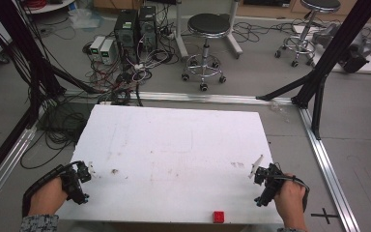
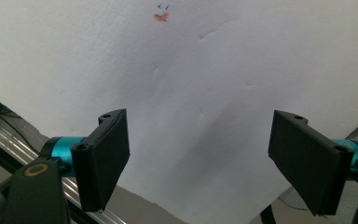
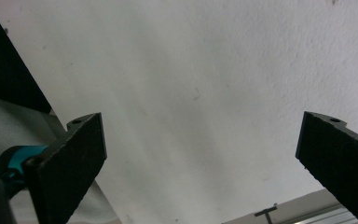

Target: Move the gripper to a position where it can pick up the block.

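Hands hold the left tool point(image 1: 78, 181) and right tool point(image 1: 264, 186), both released, over a scuffed white surface point(image 1: 174, 145); possibly a small red block point(image 1: 218, 216) sits at its near edge.

Left hand point(image 1: 46, 197) at lower left, wrapped around left gripper point(image 1: 81, 182); jaws spread wide, nothing between them. Right hand point(image 1: 290, 198) at lower right, wrapped around right gripper point(image 1: 261, 187); jaws likewise wide apart and empty. Grippers well apart, both pointing inward.
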Demonstrator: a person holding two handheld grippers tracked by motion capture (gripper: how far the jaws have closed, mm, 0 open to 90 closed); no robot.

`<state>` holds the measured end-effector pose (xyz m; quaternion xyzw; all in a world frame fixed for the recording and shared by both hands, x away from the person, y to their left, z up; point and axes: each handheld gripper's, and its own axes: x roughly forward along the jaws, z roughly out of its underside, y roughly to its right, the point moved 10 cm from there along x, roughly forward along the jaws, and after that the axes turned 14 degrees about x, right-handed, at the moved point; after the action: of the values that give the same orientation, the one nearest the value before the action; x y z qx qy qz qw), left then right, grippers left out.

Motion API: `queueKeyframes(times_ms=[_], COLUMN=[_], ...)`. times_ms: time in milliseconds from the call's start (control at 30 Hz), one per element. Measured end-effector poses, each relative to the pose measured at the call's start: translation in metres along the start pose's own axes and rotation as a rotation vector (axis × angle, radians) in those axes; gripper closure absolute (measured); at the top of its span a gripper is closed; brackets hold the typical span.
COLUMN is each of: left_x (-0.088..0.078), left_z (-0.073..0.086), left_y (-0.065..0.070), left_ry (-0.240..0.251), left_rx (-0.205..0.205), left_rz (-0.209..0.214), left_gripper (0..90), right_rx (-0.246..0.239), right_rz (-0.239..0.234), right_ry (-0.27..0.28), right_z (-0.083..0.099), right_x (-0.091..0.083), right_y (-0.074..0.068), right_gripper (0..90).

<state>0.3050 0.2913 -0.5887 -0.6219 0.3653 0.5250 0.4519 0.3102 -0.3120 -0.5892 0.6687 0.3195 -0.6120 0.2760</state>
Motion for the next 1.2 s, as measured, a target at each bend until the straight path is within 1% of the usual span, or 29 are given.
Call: queueKeyframes(times_ms=[67,100,133,167,200,267,333,433,467,533,667,700,733,767,800,900,933,1033,1067,1100,1133,1167,1200], left_x=[-0.001,-0.001,-0.001,-0.002,-0.002,-0.002,-0.003,-0.003,-0.003,-0.003,-0.004,-0.004,-0.004,-0.004,-0.004,-0.003,-0.003,-0.005,-0.005,-0.006,-0.007,-0.007,-0.008], left_z=[0.0,0.0,0.0,0.0,0.0,0.0,-0.001,-0.001,-0.001,-0.001,-0.003,-0.003,-0.003,-0.003,-0.003,-0.003,-0.003,-0.003,-0.003,-0.003,-0.004,-0.004,-0.004], left_y=[0.0,0.0,-0.001,-0.001,-0.001,-0.001,-0.001,-0.001,-0.001,-0.001,-0.002,-0.002,-0.002,-0.002,-0.002,-0.002,-0.002,-0.002,-0.002,-0.002,-0.003,-0.003,-0.003], left_ry=[0.001,0.0,0.002,0.001,0.005,0.006,0.01,0.009,0.011,0.011,0.015,0.016,0.017,0.018,0.018,0.019,0.019,0.02,0.022,0.023,0.026,0.028,0.028], left_rx=[0.002,0.002,0.001,0.0,-0.001,-0.001,-0.008,-0.003,-0.005,-0.004,0.004,0.004,0.004,0.004,0.004,0.003,0.001,0.002,0.002,0.004,0.003,0.002,0.003], left_rz=[-0.001,-0.002,-0.004,-0.004,-0.004,-0.005,-0.007,-0.007,-0.008,-0.012,-0.015,-0.015,-0.016,-0.015,-0.015,-0.013,-0.012,-0.016,-0.017,-0.017,-0.02,-0.021,-0.021], left_gripper=[20.8,20.8,20.8,20.8,20.8,20.8,20.8,20.8,20.8,20.8,20.8,20.8,20.8,20.8,20.8,20.9,20.9,21.0,21.0,21.0,21.0,21.0,21.0], right_rx=[-0.025,-0.029,-0.046,-0.046,-0.06,-0.069,-0.097,-0.11,-0.126,-0.128,-0.161,-0.161,-0.18,-0.18,-0.201,-0.197,-0.208,-0.215,-0.228,-0.228,-0.235,-0.235,-0.252], right_rz=[-0.001,0.002,0.0,0.0,-0.003,-0.004,-0.001,0.003,0.007,0.008,0.011,0.011,0.004,0.004,0.011,0.01,0.009,0.012,0.014,0.014,0.018,0.018,0.015], right_ry=[0.003,0.002,0.002,0.002,0.006,0.005,0.005,0.01,0.011,0.011,0.01,0.01,0.005,0.005,0.009,0.004,-0.001,-0.001,0.002,0.002,0.007,0.007,-0.004], right_z=[-0.003,-0.004,-0.007,-0.007,-0.01,-0.011,-0.017,-0.02,-0.023,-0.024,-0.032,-0.032,-0.033,-0.033,-0.034,-0.035,-0.036,-0.039,-0.043,-0.043,-0.047,-0.047,-0.048], right_x=[-0.001,-0.002,-0.004,-0.004,-0.006,-0.006,-0.011,-0.014,-0.018,-0.019,-0.025,-0.025,-0.025,-0.025,-0.025,-0.026,-0.026,-0.027,-0.027,-0.027,-0.025,-0.025,-0.023], right_y=[-0.003,-0.004,-0.007,-0.007,-0.01,-0.011,-0.017,-0.02,-0.023,-0.024,-0.032,-0.032,-0.036,-0.036,-0.038,-0.04,-0.043,-0.047,-0.051,-0.051,-0.056,-0.056,-0.06], right_gripper=[0.8,0.8,0.8,0.8,0.8,0.8,0.8,0.8,0.8,0.8,0.8,0.8,0.8,0.8,0.8,0.8,0.8,0.8,0.8,0.8,0.8,0.8,0.8])
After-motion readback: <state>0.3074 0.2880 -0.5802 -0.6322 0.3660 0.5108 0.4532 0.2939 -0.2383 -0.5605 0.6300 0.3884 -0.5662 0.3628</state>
